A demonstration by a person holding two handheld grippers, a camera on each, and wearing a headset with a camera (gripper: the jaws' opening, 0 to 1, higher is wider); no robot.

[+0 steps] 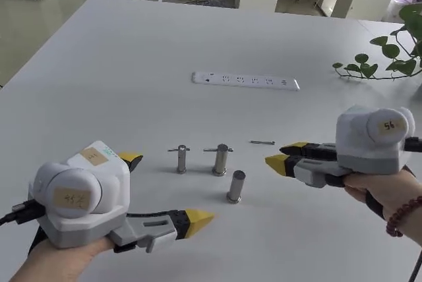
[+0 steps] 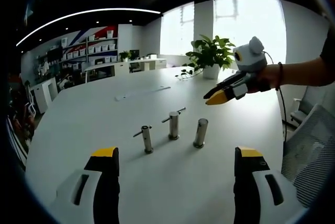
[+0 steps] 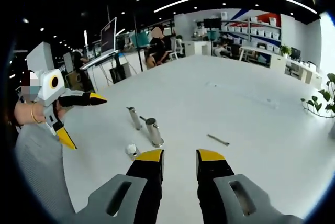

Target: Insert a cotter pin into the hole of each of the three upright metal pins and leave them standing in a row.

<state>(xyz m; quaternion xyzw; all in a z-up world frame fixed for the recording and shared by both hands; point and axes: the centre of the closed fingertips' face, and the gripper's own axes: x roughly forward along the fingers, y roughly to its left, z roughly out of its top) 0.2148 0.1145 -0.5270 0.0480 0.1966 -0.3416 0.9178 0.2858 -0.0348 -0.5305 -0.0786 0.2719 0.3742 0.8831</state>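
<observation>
Two of the three pins look finished, one is left. On the white table [image 1: 132, 64], the left gripper [image 1: 173, 186] hangs at 8 o'clock from the pins, fingers spread wide and empty. The right gripper [image 1: 273, 154] points in from 3 o'clock, fingers parted only narrowly, holding nothing. The left pin [image 1: 181, 159] and middle pin [image 1: 221, 159] stand side by side, each with an inserted cotter [image 1: 179, 149] through its head. The third pin [image 1: 236, 186] stands bare at 5 o'clock from the middle one, out of line with the pair, so it probably needs both pinning and lining up. The loose cotter pin [image 1: 262, 142] lies flat at 1 o'clock from it, near the right fingers. Farther off, a plant [image 1: 412, 22] at 2 o'clock and a power strip [image 1: 245, 80] at 12 o'clock sit well apart; nothing blocks the reach.
</observation>
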